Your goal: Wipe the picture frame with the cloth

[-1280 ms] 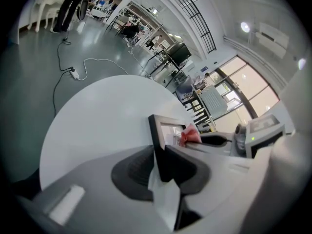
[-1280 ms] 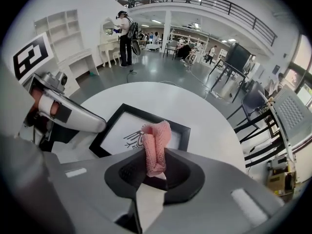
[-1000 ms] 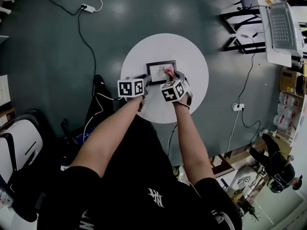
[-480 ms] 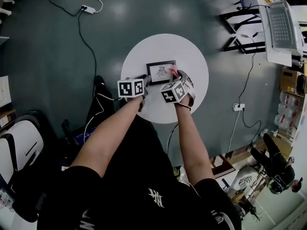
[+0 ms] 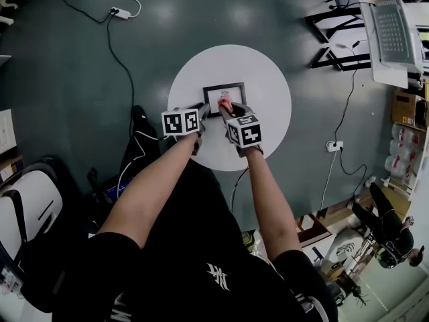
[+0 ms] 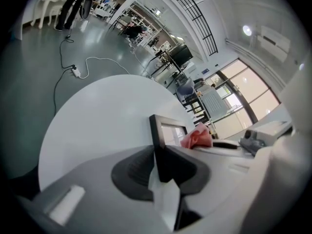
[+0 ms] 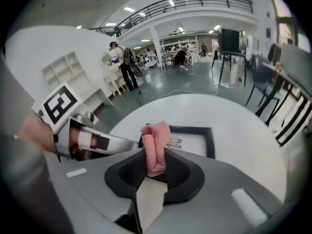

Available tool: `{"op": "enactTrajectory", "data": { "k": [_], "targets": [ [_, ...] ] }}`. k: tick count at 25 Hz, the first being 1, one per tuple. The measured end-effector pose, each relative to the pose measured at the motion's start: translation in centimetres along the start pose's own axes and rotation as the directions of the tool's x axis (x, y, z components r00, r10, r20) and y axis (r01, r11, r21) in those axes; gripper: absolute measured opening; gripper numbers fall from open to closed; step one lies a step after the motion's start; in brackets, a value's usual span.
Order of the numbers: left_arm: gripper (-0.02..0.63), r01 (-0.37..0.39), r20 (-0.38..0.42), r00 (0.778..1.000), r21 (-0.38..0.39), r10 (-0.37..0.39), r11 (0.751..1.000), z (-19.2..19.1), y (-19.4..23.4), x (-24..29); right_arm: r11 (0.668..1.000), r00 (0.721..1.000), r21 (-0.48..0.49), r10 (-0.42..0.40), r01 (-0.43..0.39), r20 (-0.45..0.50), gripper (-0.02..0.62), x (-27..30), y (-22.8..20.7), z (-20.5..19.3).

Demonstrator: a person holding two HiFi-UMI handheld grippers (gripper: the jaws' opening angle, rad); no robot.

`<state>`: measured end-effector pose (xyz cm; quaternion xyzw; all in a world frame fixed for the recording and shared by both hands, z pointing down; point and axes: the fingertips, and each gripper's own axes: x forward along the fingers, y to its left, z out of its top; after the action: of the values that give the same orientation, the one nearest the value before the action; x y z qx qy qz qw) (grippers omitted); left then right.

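Note:
A black picture frame (image 5: 224, 96) with a small drawing lies flat on the round white table (image 5: 268, 79). My left gripper (image 5: 201, 113) is shut on the frame's near left corner (image 6: 157, 140), holding it down. A folded pink cloth (image 7: 156, 147) is pinched in my right gripper (image 5: 226, 108), which is shut on it. The cloth (image 5: 225, 101) rests on the lower middle of the frame's glass (image 7: 195, 141). In the left gripper view the cloth (image 6: 197, 138) shows just right of the frame's edge.
A white power strip (image 5: 123, 11) and black cables run across the grey floor behind the table. Black-legged desks with a keyboard tray (image 5: 392, 35) stand at the far right. A chair (image 5: 27, 206) sits at the near left. Boxes (image 5: 405, 113) line the right edge.
My right gripper has swept the pink cloth leftward across the frame, from its right side to its lower middle. The left gripper has stayed on the frame's corner.

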<state>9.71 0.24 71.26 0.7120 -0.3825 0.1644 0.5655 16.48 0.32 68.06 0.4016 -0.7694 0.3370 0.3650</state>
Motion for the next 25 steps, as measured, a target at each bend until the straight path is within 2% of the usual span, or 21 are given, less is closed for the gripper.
{"op": "enactTrajectory", "data": {
  "k": [1,3,8,12,17,25],
  "targets": [
    [0.071,0.001,-0.001,1.0,0.0,-0.001,1.0,-0.1,0.0,0.0,0.997,0.999,0.057,0.044,-0.044,0.003,0.077,0.5,1.1,-0.2],
    [0.071,0.003,-0.005,1.0,0.002,-0.003,1.0,-0.1,-0.1,0.0,0.989,0.997,0.119,0.083,-0.081,-0.006,0.077,1.3,2.5,-0.8],
    [0.069,0.004,0.002,1.0,-0.013,-0.004,1.0,0.0,0.0,0.0,0.987,0.997,0.148,0.072,-0.066,-0.037,0.075,2.5,3.2,-1.8],
    [0.069,0.003,0.007,1.0,-0.017,-0.003,1.0,0.0,0.0,-0.2,0.997,0.998,0.069,0.042,-0.038,-0.048,0.077,2.5,3.4,-1.7],
    [0.069,0.001,0.001,1.0,-0.003,-0.001,1.0,-0.1,0.0,-0.1,0.999,0.996,-0.03,-0.038,0.036,-0.077,0.078,2.3,2.7,-1.8],
    [0.069,0.0,0.002,1.0,-0.001,0.0,1.0,-0.1,0.1,-0.3,0.984,0.987,-0.104,-0.151,0.145,-0.052,0.077,1.4,-0.4,-2.5]
  ]
}}
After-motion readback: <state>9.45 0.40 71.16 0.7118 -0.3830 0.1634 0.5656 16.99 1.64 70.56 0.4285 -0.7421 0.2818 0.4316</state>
